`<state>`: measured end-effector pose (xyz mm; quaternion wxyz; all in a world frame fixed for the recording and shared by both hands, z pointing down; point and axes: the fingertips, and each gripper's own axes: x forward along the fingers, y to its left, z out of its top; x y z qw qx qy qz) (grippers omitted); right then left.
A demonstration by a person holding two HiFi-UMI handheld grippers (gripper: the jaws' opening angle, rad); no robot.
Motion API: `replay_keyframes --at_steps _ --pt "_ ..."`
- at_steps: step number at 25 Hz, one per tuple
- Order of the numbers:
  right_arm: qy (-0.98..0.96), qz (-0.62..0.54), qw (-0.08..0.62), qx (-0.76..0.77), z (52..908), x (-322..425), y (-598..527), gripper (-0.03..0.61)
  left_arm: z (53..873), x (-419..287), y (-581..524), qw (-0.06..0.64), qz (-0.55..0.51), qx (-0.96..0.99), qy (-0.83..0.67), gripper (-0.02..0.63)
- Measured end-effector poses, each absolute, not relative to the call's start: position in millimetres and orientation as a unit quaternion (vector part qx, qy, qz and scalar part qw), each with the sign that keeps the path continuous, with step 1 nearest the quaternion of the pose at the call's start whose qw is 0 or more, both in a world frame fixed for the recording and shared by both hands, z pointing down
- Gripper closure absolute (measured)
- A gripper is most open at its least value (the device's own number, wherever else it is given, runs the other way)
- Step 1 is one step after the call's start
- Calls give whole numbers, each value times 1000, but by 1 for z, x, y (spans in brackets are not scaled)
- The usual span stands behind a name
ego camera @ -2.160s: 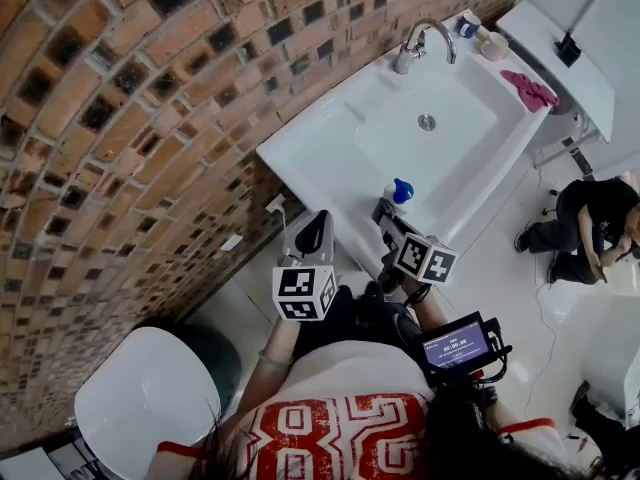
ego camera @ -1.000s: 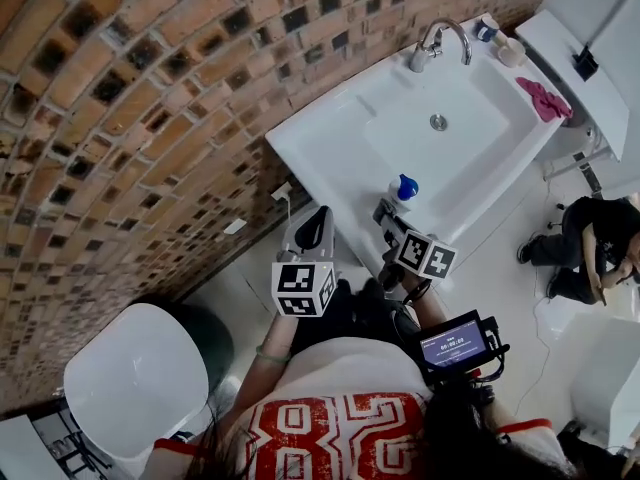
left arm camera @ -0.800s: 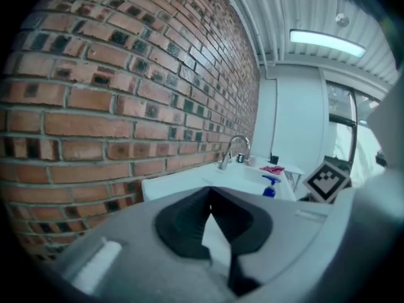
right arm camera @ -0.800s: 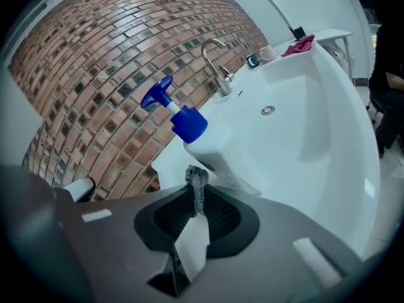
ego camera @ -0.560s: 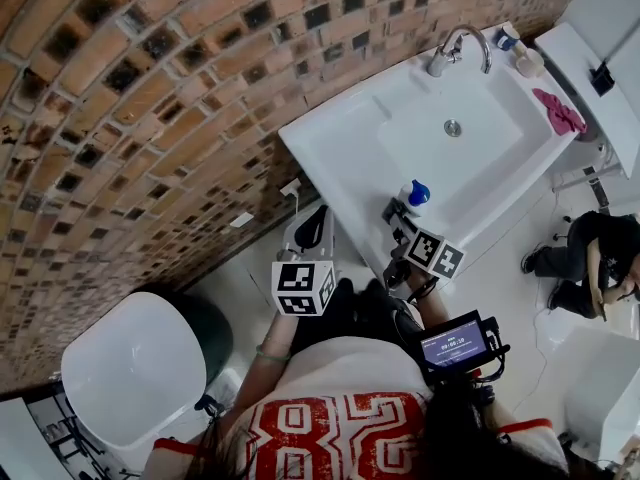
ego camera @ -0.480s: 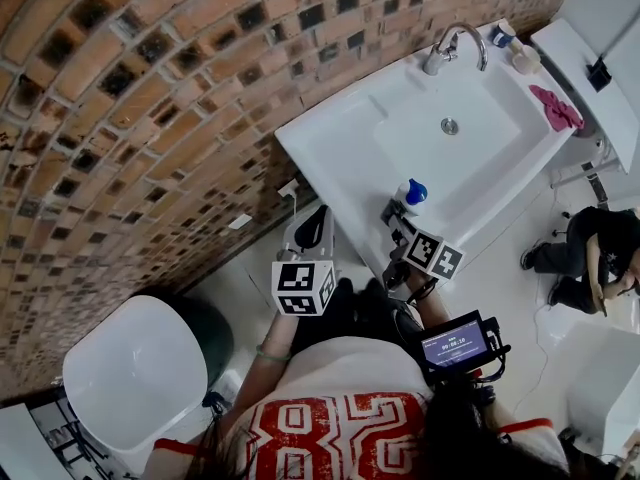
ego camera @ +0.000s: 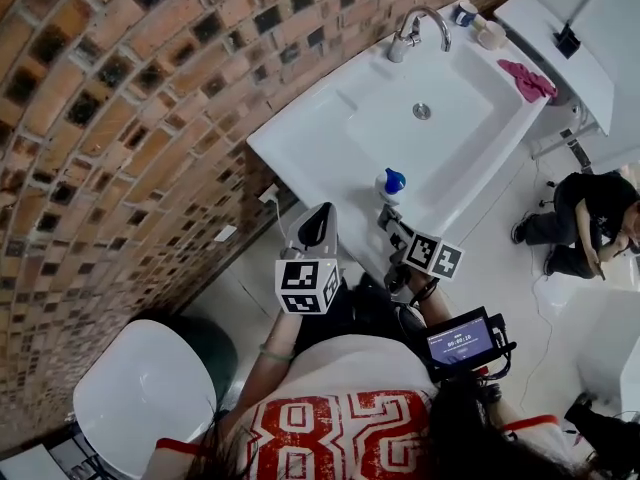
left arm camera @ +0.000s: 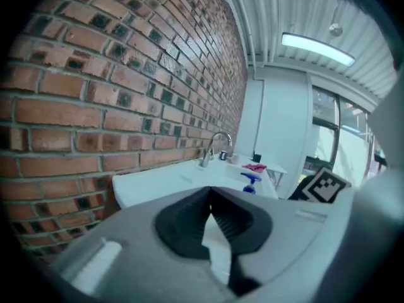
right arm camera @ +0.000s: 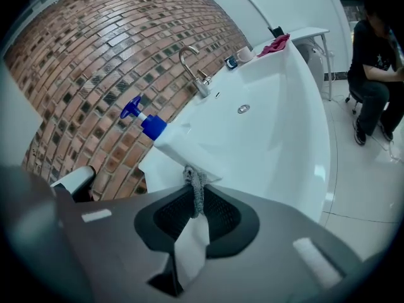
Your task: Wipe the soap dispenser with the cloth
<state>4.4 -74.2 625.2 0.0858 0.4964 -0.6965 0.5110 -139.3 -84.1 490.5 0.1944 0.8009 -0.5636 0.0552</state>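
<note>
Fingers of the right gripper (right arm camera: 192,189) pinch a grey cloth (right arm camera: 195,180); left gripper (left arm camera: 210,192) fingers meet, empty. One white sink (ego camera: 300,143), one soap dispenser (ego camera: 389,184), one tap (ego camera: 414,28), brick wall (ego camera: 120,118) upper left.

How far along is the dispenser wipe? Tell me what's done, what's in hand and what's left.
Done: the right gripper is shut on a grey cloth. In hand: the cloth is held right at the soap dispenser on the sink's front edge; I cannot tell whether they touch. Left: the wiping itself, probably all of it. The left gripper is shut and empty, short of the sink.
</note>
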Motion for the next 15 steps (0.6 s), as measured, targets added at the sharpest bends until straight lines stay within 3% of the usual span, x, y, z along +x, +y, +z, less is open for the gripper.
replay_keyframes --at_steps 15 --pt "-706 524 95 468 629 -28 -87 529 492 -167 -83 197 51 780 -592 611"
